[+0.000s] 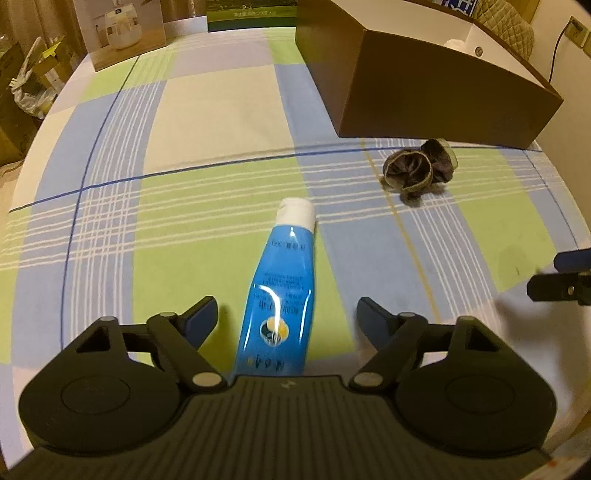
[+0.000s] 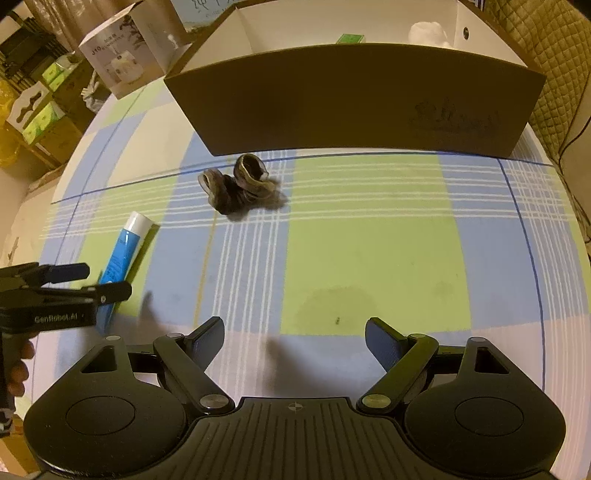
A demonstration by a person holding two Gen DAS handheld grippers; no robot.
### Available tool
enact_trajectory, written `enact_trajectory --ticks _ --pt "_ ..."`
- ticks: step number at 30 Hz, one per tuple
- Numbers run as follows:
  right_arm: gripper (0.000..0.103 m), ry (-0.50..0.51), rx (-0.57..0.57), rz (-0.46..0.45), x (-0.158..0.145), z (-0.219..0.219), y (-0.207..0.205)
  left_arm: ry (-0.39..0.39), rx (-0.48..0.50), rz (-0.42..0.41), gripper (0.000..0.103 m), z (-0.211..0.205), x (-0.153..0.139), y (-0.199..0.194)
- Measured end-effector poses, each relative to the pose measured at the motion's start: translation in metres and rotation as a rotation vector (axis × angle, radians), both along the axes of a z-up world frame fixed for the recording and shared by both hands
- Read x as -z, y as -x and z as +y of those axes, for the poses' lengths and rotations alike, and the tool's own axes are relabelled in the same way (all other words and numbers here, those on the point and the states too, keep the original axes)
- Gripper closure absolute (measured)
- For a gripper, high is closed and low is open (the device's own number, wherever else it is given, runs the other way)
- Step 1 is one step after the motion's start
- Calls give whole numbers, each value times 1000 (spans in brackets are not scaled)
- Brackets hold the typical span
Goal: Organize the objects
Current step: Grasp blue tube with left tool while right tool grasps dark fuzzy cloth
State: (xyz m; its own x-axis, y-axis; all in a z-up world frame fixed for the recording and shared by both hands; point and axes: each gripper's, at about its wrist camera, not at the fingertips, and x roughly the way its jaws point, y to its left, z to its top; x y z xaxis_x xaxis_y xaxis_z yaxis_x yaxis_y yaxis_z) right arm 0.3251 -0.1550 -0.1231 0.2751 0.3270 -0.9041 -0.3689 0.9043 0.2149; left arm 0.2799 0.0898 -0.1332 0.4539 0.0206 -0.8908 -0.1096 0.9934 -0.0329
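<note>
Left black two-finger gripper [image 1: 287,314] and right black two-finger gripper [image 2: 294,334], each with fingers spread wide, holding nothing.

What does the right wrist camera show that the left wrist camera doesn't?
Only the right wrist view looks into the brown cardboard box: a small green packet and a white lump lie inside, and a faint logo marks its front. It also shows the hand holding the left tool.

Only the left wrist view shows the printed label on the blue tube with the white cap, lying between that open tool's fingers.

Both show the tube, the crumpled dark cloth scrunchie, the box and the checked blue-green tablecloth.
</note>
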Motion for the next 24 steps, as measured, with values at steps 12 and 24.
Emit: enact_trajectory --ticks 12,24 --pt "22 11 -2 -10 7 11 -10 29 6 -15 66 13 8 -11" --pt "22 -26 -114 -115 12 59 -28 26 -151 -18 66 46 7 -13"
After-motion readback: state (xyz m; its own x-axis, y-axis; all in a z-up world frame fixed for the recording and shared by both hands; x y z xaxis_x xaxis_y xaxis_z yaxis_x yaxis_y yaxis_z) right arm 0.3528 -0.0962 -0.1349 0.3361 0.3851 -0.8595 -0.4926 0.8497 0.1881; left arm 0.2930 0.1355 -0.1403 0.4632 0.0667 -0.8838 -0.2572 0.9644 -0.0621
